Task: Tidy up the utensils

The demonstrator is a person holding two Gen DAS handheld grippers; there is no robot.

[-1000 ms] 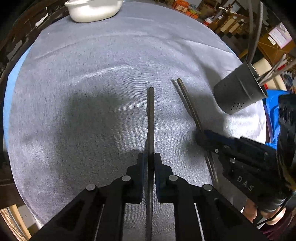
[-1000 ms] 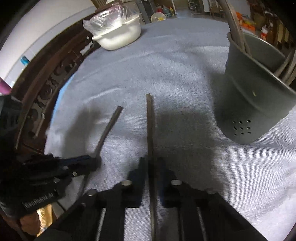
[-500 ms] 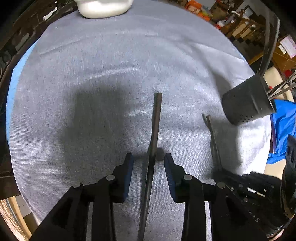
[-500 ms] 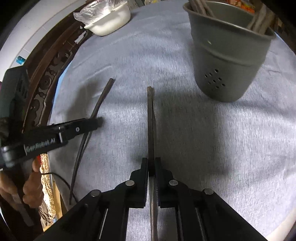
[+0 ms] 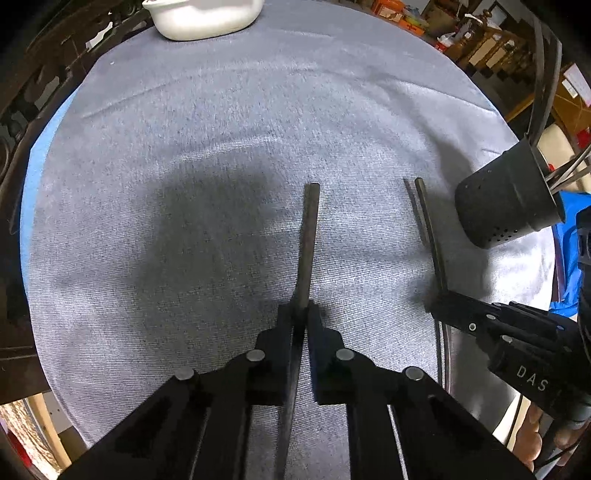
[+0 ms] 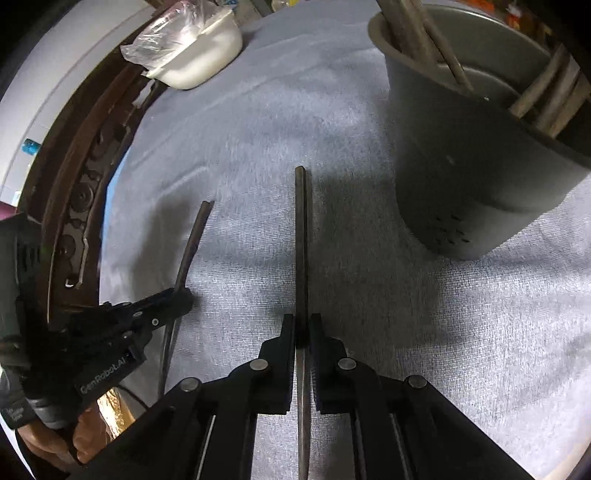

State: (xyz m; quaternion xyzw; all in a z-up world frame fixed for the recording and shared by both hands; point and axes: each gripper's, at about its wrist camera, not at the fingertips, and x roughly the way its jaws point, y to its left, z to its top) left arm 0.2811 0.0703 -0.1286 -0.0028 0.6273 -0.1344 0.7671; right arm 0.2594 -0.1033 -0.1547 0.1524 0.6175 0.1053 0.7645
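Note:
My left gripper is shut on a dark metal utensil handle that points forward above the grey cloth. My right gripper is shut on a second dark utensil handle, close to the left of the grey perforated utensil holder, which holds several utensils. The holder also shows in the left wrist view, at the right. The right gripper with its utensil shows in the left wrist view; the left gripper with its utensil shows in the right wrist view.
A grey cloth covers the round table. A white dish stands at the far edge, with a plastic bag in it in the right wrist view. A dark carved wooden frame runs along the left. Blue fabric lies beyond the holder.
My left gripper opened half a second ago and has shut again on its utensil. My right gripper has moved with its utensil closer to the holder.

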